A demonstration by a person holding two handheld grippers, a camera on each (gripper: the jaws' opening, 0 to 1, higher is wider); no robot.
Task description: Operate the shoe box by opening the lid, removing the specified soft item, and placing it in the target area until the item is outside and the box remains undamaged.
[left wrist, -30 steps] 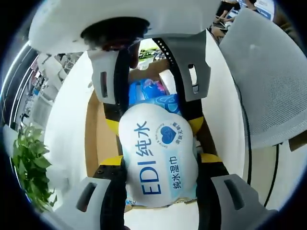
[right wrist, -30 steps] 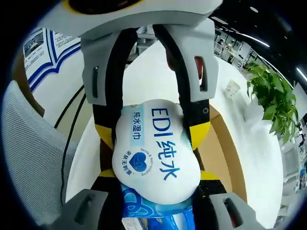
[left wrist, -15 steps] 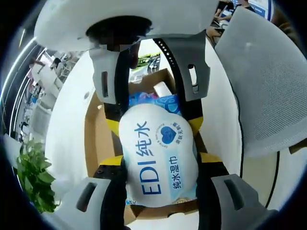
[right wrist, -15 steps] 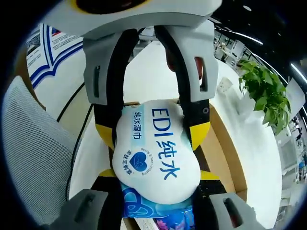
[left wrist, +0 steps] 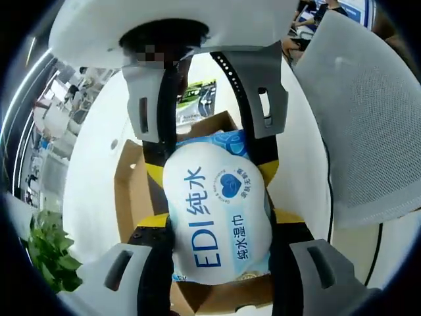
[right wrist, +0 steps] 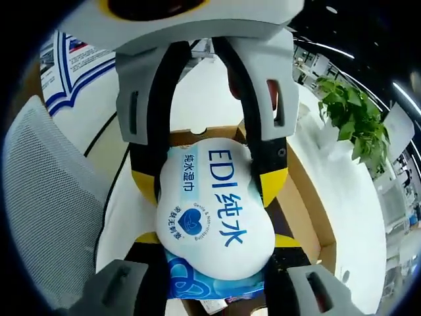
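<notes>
wet-wipe pack held between two grippers above the open box

item: wet-wipe pack [left wrist: 217, 220], white and blue, soft and bulging, printed "edi" with chinese characters and a blue heart. it is pinched at both ends. in the left gripper view the left gripper [left wrist: 217, 220] has its jaws pressed against the pack's sides at the near end, and the right gripper [left wrist: 209, 172] comes in from the far side and clamps the far end. in the right gripper view [right wrist: 214, 240] the same grip reads the other way round, with the left gripper [right wrist: 209, 178] reaching in from the far side. both pairs of jaws are closed on the pack, yellow pads dug into its sides.

item: shoe box [left wrist: 128, 197], brown cardboard, lid off, lying under the pack on the white table [left wrist: 92, 164]. its far corner and left wall show in the left gripper view; its right wall [right wrist: 306, 210] shows in the right gripper view.

change since a second ago: more of the box outline now shows around the pack, its corners and walls coming into view, and the blue and pink contents seen earlier behind the pack are now mostly hidden. the hold on the pack is unchanged.

surroundings: grey mesh chair back [left wrist: 368, 118] to the right, green plant [right wrist: 352, 118] beyond the table, a green printed packet [left wrist: 197, 99] on the far side of the table.
</notes>
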